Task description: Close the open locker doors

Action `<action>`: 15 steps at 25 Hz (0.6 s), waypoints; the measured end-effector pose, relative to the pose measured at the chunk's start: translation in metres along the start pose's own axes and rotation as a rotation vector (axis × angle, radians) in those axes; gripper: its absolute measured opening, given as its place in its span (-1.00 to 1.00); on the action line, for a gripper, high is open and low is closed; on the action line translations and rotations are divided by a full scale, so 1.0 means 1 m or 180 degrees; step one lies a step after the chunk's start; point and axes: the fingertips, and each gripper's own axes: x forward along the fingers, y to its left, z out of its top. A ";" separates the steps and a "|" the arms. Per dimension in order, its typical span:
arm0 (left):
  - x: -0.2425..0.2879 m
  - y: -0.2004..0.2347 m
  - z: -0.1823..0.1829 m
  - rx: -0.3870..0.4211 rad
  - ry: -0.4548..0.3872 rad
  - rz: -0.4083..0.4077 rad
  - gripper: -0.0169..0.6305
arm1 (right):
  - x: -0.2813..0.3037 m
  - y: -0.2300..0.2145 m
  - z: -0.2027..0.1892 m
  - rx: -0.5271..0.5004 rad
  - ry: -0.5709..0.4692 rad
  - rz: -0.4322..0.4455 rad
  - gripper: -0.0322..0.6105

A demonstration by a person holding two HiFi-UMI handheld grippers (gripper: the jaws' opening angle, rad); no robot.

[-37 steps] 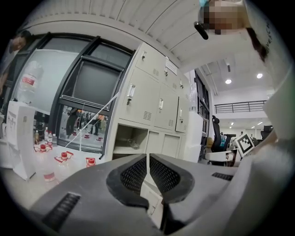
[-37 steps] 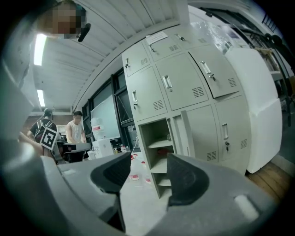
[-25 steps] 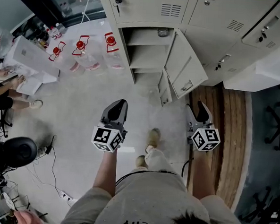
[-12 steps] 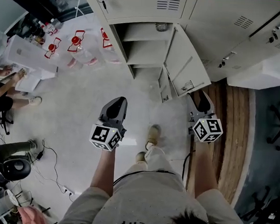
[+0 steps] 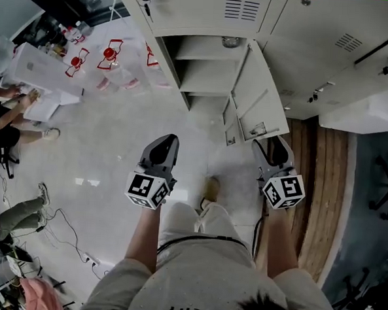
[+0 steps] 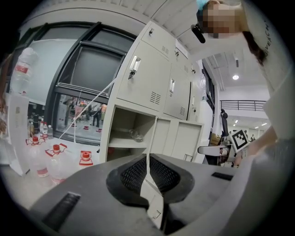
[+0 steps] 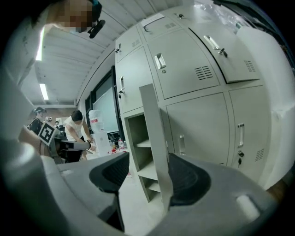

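While the left gripper (image 6: 147,162) is closed, the right gripper (image 5: 270,149) gapes, seemingly straddling the locker door (image 5: 263,96).

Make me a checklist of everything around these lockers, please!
Surface: pale floor, with a wooden strip at the right.
Job's things: one locker door stands open; shelves show inside.
Clutter: water bottles with red caps on the floor.
Grippers: left gripper shut, empty; right gripper open, near the door's edge.
Cables: black cables on the floor.
Surroundings: closed lockers, people, office chair.
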 end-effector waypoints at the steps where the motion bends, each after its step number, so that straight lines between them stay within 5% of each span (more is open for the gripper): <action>1: 0.001 0.000 0.000 0.0004 0.0000 0.0002 -0.90 | 0.001 0.004 -0.001 -0.0042 0.0021 0.0053 -0.11; 7: -0.001 0.010 -0.009 -0.0033 -0.0007 0.0040 -0.90 | 0.010 0.030 -0.005 -0.0195 0.0130 0.0317 -0.11; 15: -0.004 0.042 -0.011 -0.0062 -0.0012 -0.0027 -0.90 | 0.029 0.069 -0.010 -0.0114 0.0124 0.0325 -0.11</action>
